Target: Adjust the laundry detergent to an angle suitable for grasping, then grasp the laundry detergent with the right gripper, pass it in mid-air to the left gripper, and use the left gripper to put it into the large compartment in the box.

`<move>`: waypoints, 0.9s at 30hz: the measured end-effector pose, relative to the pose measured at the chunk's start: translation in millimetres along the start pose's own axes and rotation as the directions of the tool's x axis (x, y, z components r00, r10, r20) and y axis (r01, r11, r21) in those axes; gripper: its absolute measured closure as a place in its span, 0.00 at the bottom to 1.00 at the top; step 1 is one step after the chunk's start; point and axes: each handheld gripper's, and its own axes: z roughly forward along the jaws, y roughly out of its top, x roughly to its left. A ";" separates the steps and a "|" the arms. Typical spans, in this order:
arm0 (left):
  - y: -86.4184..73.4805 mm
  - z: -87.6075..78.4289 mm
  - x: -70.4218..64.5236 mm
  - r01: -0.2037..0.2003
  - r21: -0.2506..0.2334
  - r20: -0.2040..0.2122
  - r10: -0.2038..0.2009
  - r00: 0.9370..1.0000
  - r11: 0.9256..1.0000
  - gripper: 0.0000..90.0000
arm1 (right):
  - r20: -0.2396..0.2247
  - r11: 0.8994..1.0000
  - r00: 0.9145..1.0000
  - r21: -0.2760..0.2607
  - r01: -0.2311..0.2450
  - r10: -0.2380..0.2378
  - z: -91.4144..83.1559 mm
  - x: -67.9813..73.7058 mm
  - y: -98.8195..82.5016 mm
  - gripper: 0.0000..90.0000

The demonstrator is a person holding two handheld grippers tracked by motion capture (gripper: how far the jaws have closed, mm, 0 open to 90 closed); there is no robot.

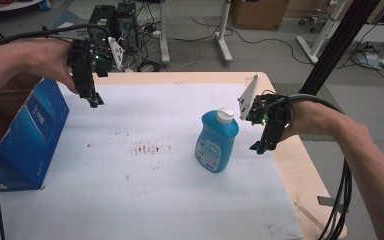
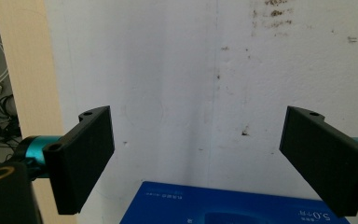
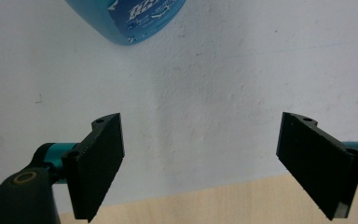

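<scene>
From the high view we see a blue bottle (image 1: 216, 142) with a white cap standing upright on the white sheet (image 1: 145, 200) that covers the worktop (image 1: 300, 175), a little right of the middle. Our right gripper (image 1: 258, 148) hangs at the bottle's 3 o'clock, just beside it but not touching, its fingers pointing down at the sheet. Our left gripper (image 1: 94, 101) is held well apart at the bottle's 10 o'clock, above the sheet's far left part, with a blue box (image 1: 27, 137) at its 7 o'clock by the worktop's left edge. In the left gripper view, our left gripper (image 2: 196, 154) has its fingers (image 2: 86, 156) spread wide with only stained sheet (image 2: 191, 70) between them; the box (image 2: 223, 205) lies at 6 o'clock. In the right gripper view, our right gripper (image 3: 200, 163) also has its fingers (image 3: 98, 165) spread wide and holding nothing, the bottle (image 3: 130, 18) lies at 11 o'clock, and bare worktop (image 3: 205, 203) runs along the bottom.
</scene>
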 end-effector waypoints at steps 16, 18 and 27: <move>1.1 0.7 -3.6 -0.005 0.008 0.000 0.005 1.000 1.000 0.11 | 0.009 1.000 1.000 -0.010 -0.006 0.006 -2.7 2.5 -1.1 0.16; 1.1 0.4 -3.1 0.000 0.001 -0.001 0.000 1.000 1.000 0.11 | 0.008 1.000 1.000 -0.004 -0.016 0.016 -3.2 3.2 -1.9 0.16; 1.5 1.9 -5.1 0.008 0.011 0.007 -0.008 1.000 1.000 0.11 | 0.002 0.999 0.999 -0.012 -0.038 0.038 -4.6 10.7 -6.8 0.16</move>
